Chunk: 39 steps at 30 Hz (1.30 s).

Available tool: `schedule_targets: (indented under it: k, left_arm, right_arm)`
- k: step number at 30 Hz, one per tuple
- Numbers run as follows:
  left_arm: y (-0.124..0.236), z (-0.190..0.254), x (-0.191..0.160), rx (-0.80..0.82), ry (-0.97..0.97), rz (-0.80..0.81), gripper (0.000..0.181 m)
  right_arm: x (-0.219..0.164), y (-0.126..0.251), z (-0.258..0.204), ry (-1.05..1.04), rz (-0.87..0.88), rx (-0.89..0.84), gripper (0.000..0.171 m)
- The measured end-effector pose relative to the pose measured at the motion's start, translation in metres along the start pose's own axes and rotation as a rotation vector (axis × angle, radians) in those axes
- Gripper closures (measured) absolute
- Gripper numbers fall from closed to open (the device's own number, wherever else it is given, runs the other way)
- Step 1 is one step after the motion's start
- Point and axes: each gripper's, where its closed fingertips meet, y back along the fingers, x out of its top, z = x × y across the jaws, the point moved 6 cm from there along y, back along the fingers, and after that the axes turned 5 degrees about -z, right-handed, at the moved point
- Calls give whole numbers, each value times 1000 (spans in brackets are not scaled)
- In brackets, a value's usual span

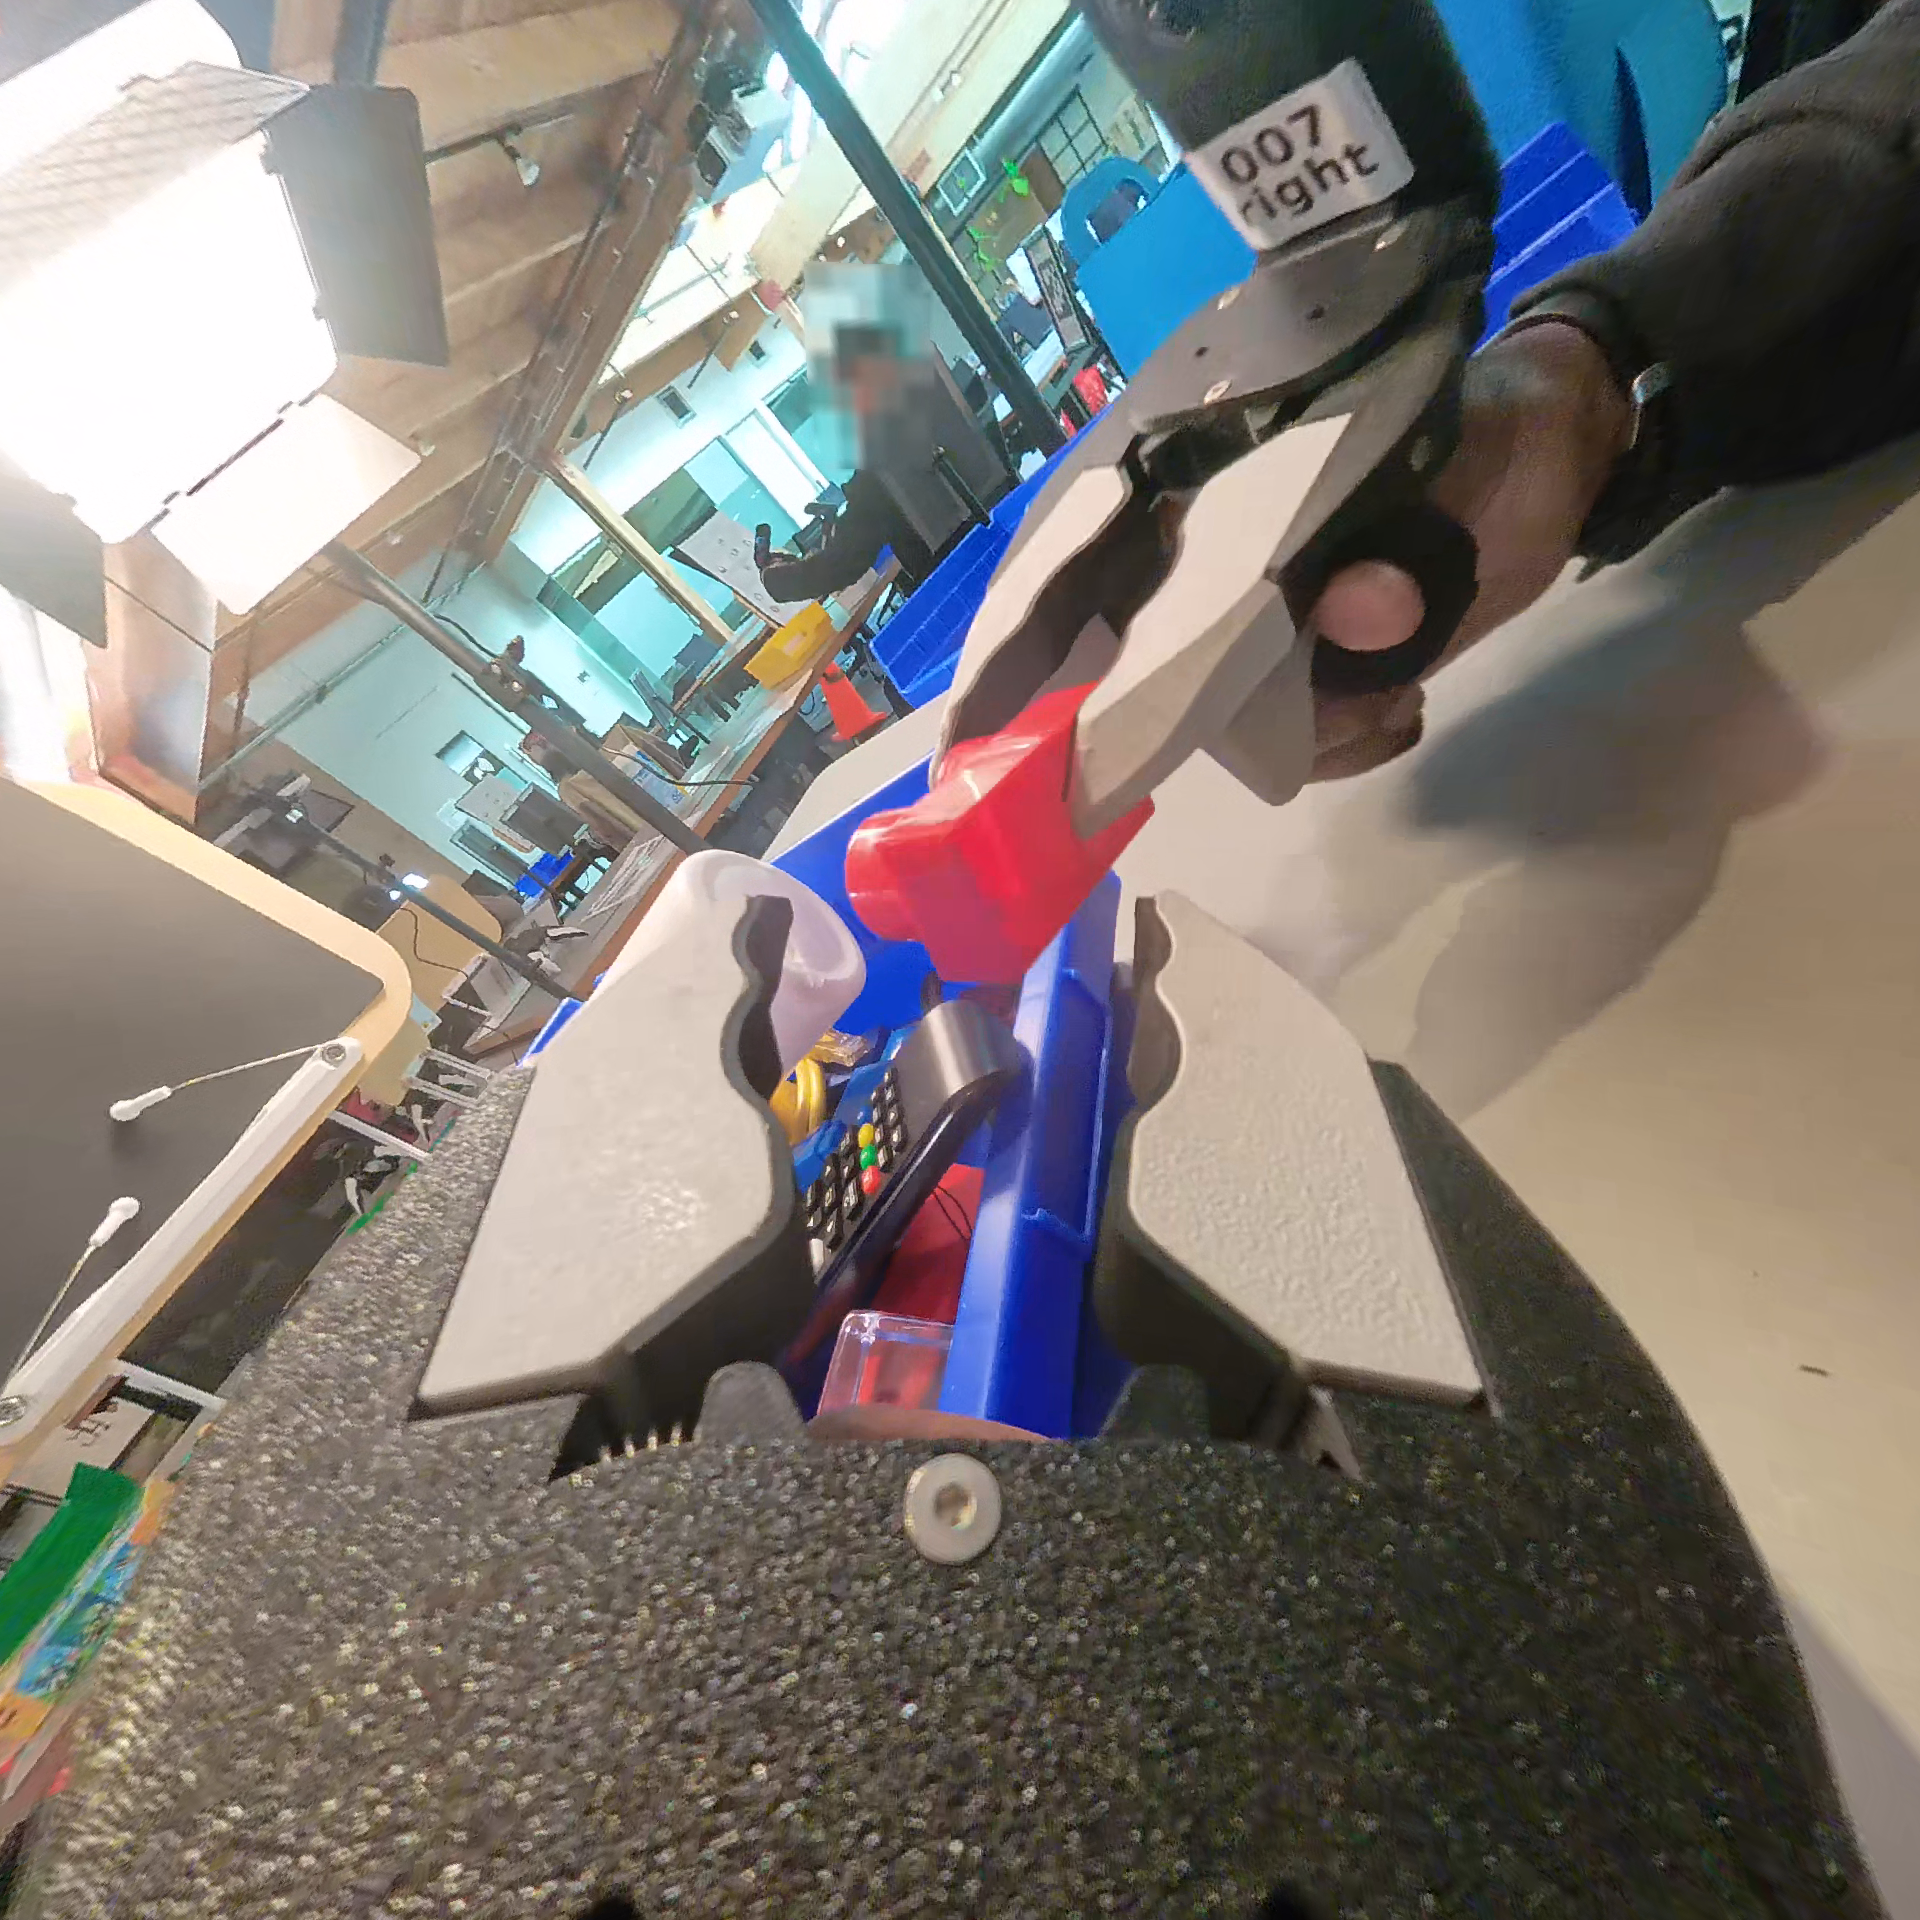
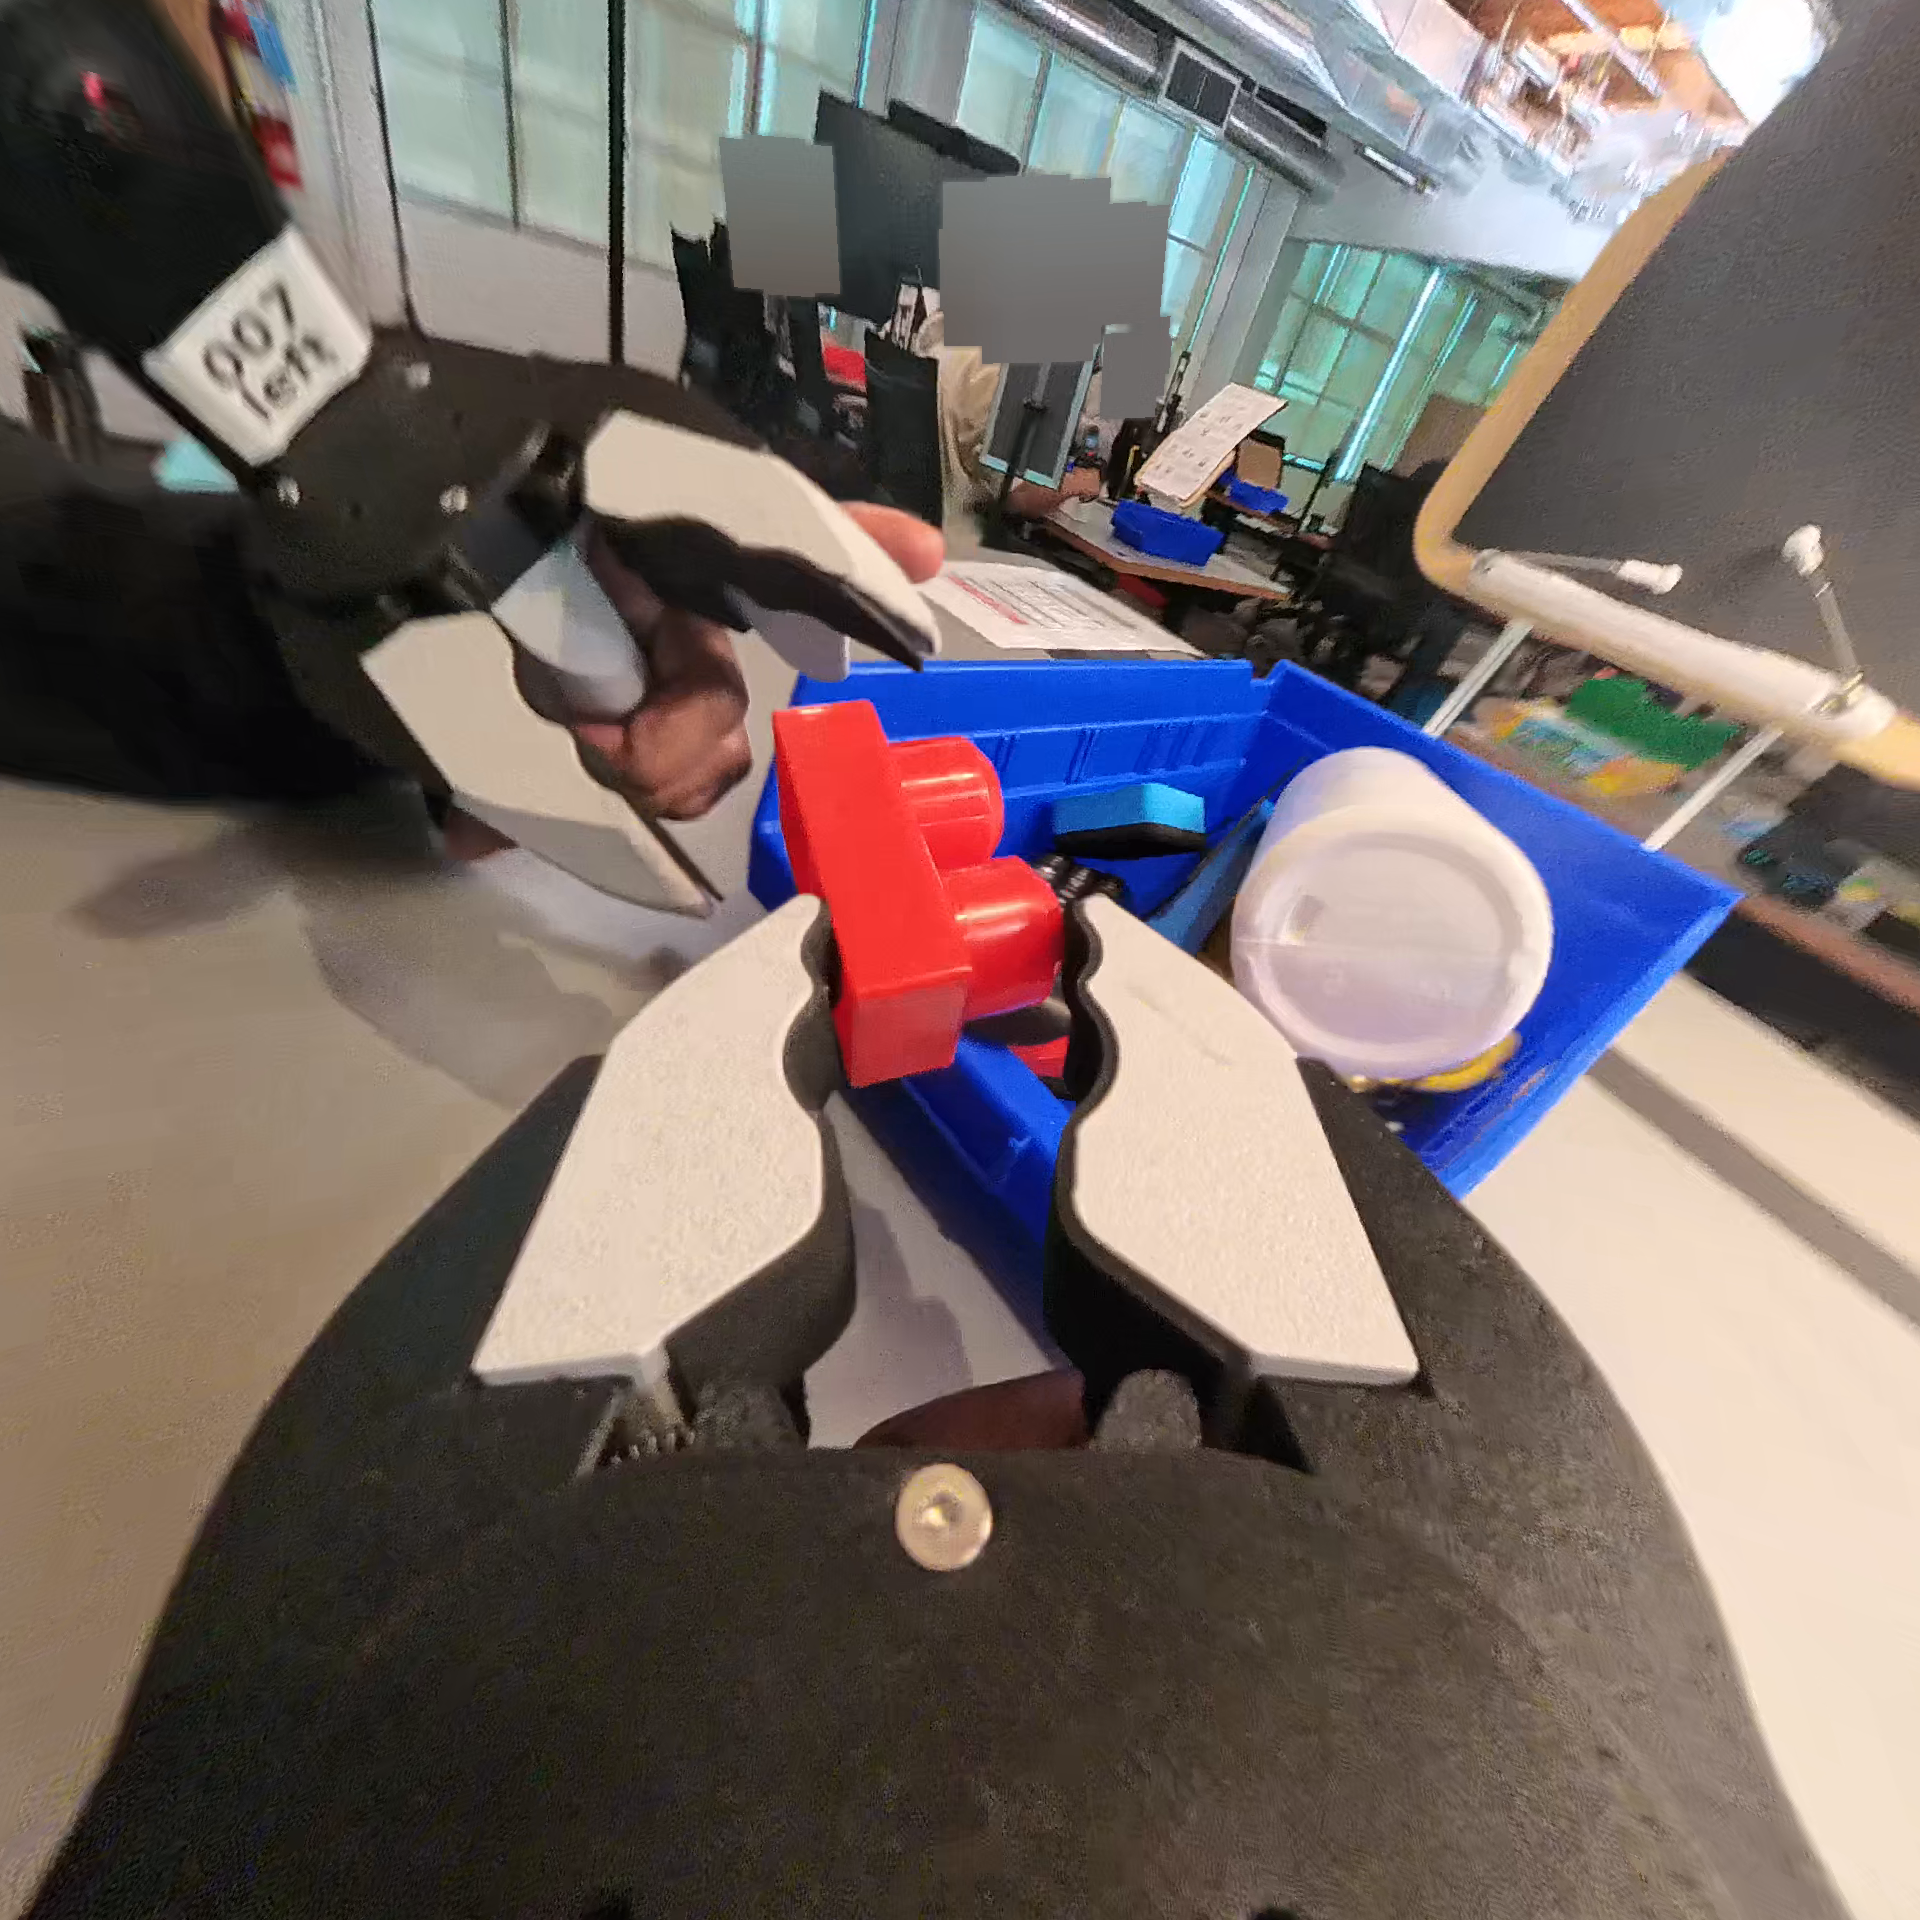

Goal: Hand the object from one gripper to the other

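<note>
A red toy brick point(image 2: 914, 904) with round studs is clamped between my right gripper's point(image 2: 945, 925) fingers, above the near corner of a blue bin point(image 2: 1039, 696). In the left wrist view the right gripper point(image 1: 1023, 779) comes in from the upper right, shut on the red brick point(image 1: 987, 862). My left gripper point(image 1: 951, 935) is open and empty, its fingertips just below the brick and not touching it. In the right wrist view the left gripper point(image 2: 805, 774) is wide open at the upper left, close to the brick's far side.
The blue bin point(image 1: 1039, 1143) holds a white bottle point(image 2: 1392, 914), a blue-topped eraser point(image 2: 1132, 810), a keypad device point(image 1: 862, 1153) and other small items. It stands on a pale table point(image 2: 208, 1039). A black board with a wooden edge point(image 2: 1714, 364) stands beside it. My two grippers' fingertips are within a few centimetres of each other.
</note>
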Motion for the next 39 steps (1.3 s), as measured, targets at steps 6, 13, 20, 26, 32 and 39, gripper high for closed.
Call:
schedule_targets:
  k: [6,13,20,26,32,39]
  left_arm:
    - [-3,10,-1,29,-126,-13,115]
    - [-3,21,-2,49,-381,-6,111]
    - [-3,32,-9,-39,-439,-51,140]
    - [-6,11,-9,-36,-112,-116,140]
    - [-6,-4,-5,-72,290,-74,141]
    - [-11,-4,-12,-38,382,-110,141]
  right_arm:
    - [-4,-4,3,-325,0,165,131]
    - [-16,-10,-11,-469,-108,377,130]
    - [-17,-10,-24,-378,-163,422,130]
    - [-5,-3,-10,-95,-47,159,122]
    - [8,4,-18,226,44,-12,121]
    - [5,0,-28,358,34,-92,126]
